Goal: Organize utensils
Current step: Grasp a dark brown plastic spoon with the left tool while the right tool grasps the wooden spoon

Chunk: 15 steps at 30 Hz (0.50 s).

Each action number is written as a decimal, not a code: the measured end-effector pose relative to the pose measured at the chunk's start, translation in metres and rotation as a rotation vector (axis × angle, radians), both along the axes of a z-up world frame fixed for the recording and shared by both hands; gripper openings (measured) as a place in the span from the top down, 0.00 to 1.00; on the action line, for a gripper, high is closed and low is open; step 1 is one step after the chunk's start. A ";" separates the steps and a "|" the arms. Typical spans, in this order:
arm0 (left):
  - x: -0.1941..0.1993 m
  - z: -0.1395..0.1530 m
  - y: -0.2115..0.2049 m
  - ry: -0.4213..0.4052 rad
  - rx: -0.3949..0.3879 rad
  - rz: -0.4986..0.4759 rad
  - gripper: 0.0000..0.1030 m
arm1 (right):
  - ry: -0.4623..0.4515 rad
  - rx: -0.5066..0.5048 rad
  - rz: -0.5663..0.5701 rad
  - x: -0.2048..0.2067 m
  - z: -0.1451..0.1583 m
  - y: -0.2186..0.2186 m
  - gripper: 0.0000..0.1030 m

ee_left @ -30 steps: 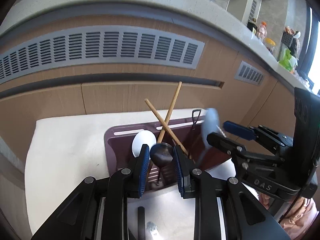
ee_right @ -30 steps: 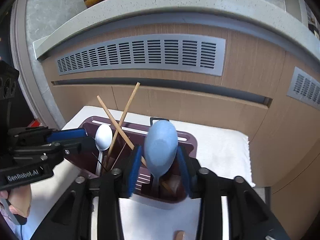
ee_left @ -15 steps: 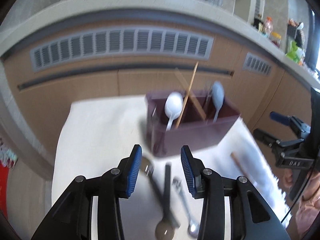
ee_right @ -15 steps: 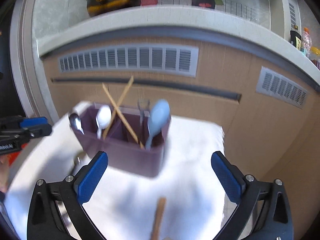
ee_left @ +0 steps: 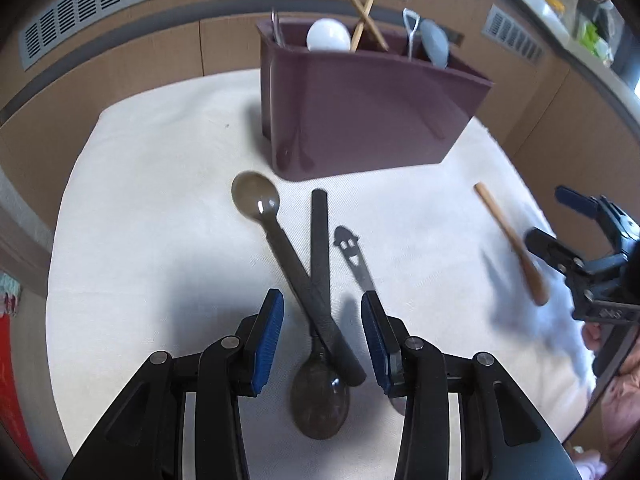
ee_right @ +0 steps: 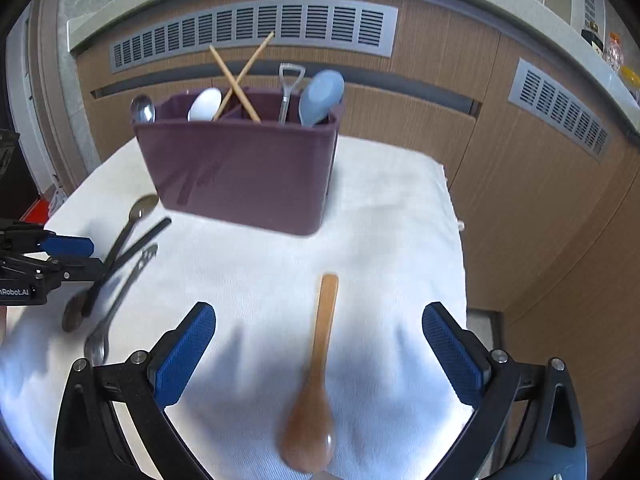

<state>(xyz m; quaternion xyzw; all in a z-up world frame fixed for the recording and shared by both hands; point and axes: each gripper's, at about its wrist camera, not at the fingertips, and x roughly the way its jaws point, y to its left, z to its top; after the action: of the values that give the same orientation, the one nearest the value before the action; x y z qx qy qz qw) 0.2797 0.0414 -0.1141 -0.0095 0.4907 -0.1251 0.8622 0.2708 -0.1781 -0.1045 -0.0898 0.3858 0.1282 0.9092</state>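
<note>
Hanging over the white cloth [ee_left: 160, 200], the left gripper [ee_left: 322, 334] is partly spread and empty, lined up over two crossed dark spoons [ee_left: 316, 280] so it can pinch one. The right gripper [ee_right: 320, 356] is spread wide around a wooden spoon [ee_right: 318, 380], pinching nothing. The purple holder [ee_right: 244, 172] stands behind, already keeping spoons and chopsticks [ee_right: 240, 76] upright.

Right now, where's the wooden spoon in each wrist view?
Left wrist: wooden spoon lies far right on the white cloth, beside the right gripper.
Right wrist: wooden spoon lies bottom centre, between the open jaws.
Shared landmark: the maroon utensil caddy behind it.
</note>
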 end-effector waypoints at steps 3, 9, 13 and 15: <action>0.017 0.000 0.011 0.017 -0.041 0.069 0.60 | 0.032 0.004 0.005 -0.003 -0.007 -0.004 0.00; 0.066 -0.003 0.033 0.070 -0.060 0.221 0.60 | 0.074 0.021 -0.032 -0.006 -0.019 -0.015 0.00; 0.083 -0.004 0.026 0.069 -0.020 0.245 0.60 | 0.096 0.047 -0.031 -0.008 -0.020 -0.020 0.00; 0.088 -0.005 0.024 0.065 0.013 0.249 0.60 | 0.087 0.046 -0.031 -0.010 -0.018 -0.021 0.00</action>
<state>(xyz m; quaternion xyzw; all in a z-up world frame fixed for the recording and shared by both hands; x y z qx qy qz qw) 0.3677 0.0651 -0.1189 -0.0690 0.5140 -0.0135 0.8549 0.2603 -0.1994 -0.1226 -0.0573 0.4234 0.1266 0.8952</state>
